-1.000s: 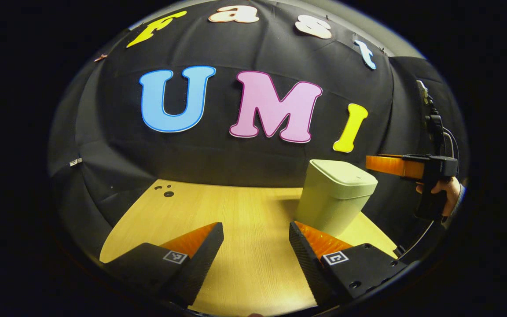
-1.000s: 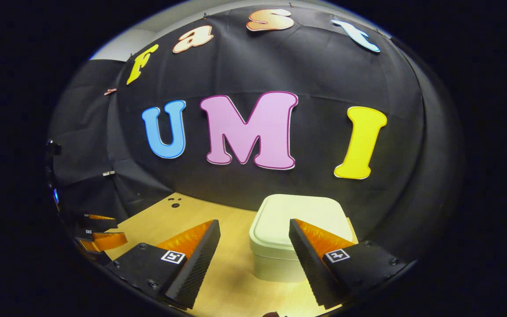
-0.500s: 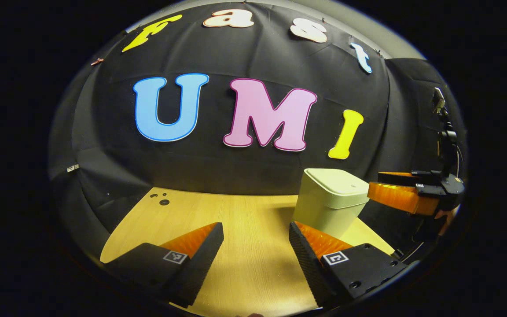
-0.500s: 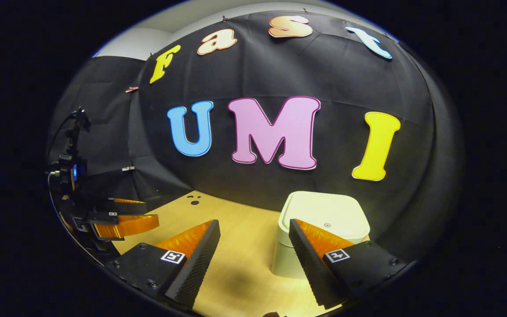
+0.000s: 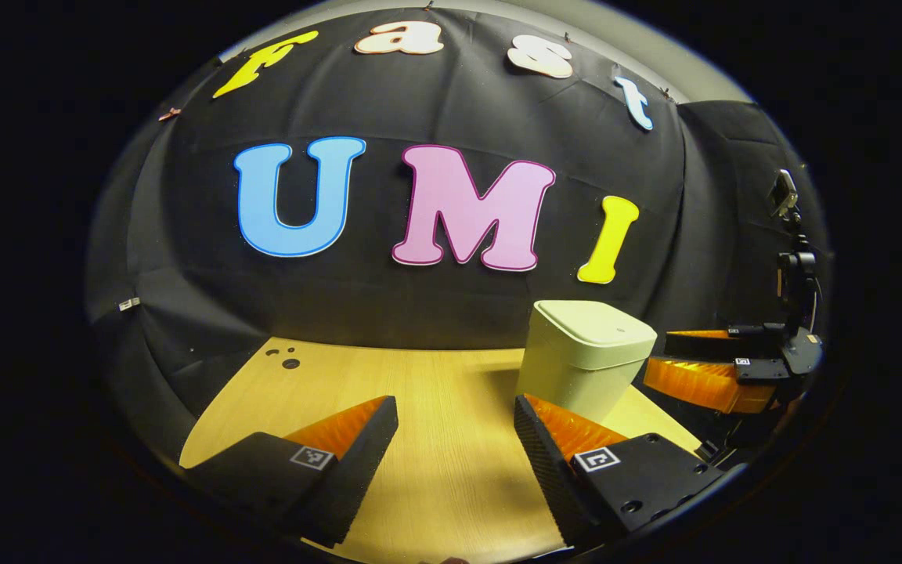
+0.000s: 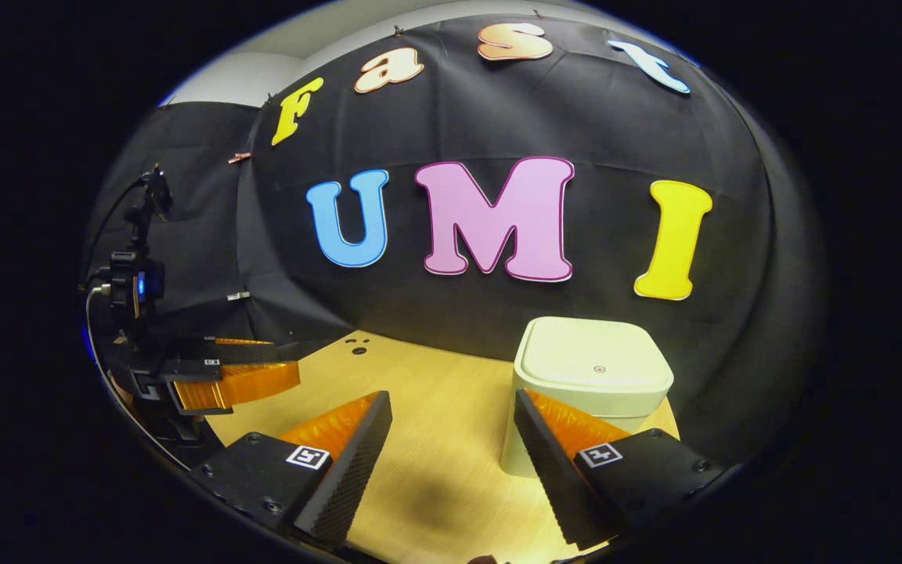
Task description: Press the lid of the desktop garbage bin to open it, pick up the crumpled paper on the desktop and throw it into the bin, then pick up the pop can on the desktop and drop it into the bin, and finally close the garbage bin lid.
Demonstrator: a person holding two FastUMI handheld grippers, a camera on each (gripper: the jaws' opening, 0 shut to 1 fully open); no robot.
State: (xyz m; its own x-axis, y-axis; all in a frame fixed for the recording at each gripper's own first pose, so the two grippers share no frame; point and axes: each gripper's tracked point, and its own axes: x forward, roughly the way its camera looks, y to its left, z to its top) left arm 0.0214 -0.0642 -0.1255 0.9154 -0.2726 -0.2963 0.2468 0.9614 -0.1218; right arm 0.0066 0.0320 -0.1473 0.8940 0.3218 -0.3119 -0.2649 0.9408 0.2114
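Hovering with both the left gripper (image 5: 456, 439) and right gripper (image 6: 452, 435) spread and empty, risking tipping the closed garbage bin (image 6: 588, 399) by an off-centre lid press.

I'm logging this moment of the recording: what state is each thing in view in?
garbage bin: upright on the table, untouched.
bin lid: shut, flat on the bin.
left gripper: open, holding nothing, above the table beside the bin.
right gripper: open, holding nothing, short of the bin.
table: bare wood in front of the bin.
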